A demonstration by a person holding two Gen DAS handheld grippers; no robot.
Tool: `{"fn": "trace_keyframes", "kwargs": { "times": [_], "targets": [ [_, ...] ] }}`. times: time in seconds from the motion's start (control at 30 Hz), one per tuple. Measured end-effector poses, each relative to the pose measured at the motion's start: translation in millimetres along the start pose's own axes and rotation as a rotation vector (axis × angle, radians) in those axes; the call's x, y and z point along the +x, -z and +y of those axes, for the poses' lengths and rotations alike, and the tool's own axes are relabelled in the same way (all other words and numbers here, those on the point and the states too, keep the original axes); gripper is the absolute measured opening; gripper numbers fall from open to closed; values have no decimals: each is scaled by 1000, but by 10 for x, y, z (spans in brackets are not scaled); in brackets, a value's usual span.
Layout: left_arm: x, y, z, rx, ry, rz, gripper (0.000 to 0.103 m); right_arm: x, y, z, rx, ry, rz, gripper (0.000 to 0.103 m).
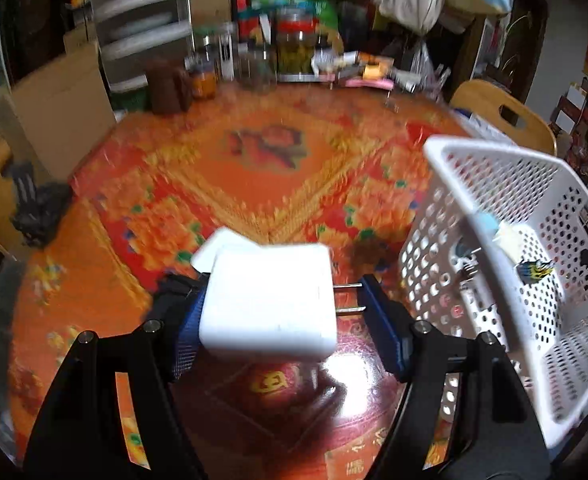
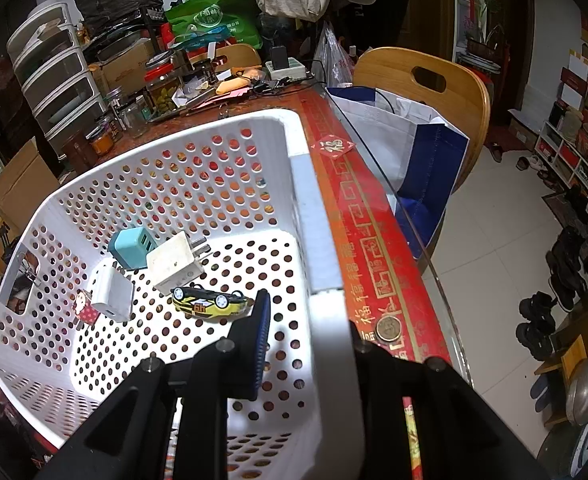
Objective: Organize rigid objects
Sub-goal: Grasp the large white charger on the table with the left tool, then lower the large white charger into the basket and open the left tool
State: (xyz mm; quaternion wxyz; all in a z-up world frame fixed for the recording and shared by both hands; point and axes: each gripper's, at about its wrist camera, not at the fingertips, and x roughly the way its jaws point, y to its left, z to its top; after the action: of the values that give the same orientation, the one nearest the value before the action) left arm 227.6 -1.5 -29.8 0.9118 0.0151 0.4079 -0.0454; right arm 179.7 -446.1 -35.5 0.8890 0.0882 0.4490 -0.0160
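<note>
Basket (image 2: 317,216): three chargers (image 2: 176,258); one car (image 2: 210,301).

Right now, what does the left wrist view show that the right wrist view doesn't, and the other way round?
Only the left wrist view shows the left tongs holding a white charger above the table, its prongs toward the right finger.

Only the right wrist view shows the right tongs clamped on the basket's near wall, plus, on the basket floor, the yellow toy car, a small white charger and a coin on the table edge.

Both show the white basket, with the blue charger and cream charger inside.
</note>
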Motion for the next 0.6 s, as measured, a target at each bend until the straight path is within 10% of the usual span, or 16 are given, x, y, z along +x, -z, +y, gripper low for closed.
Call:
{"fn": "trace_keyframes", "kwargs": {
  "times": [0.6],
  "targets": [
    [-837,-569,-311,154,-116,-174,70,12,0,10,-7,-5,2,23]
  ]
}}
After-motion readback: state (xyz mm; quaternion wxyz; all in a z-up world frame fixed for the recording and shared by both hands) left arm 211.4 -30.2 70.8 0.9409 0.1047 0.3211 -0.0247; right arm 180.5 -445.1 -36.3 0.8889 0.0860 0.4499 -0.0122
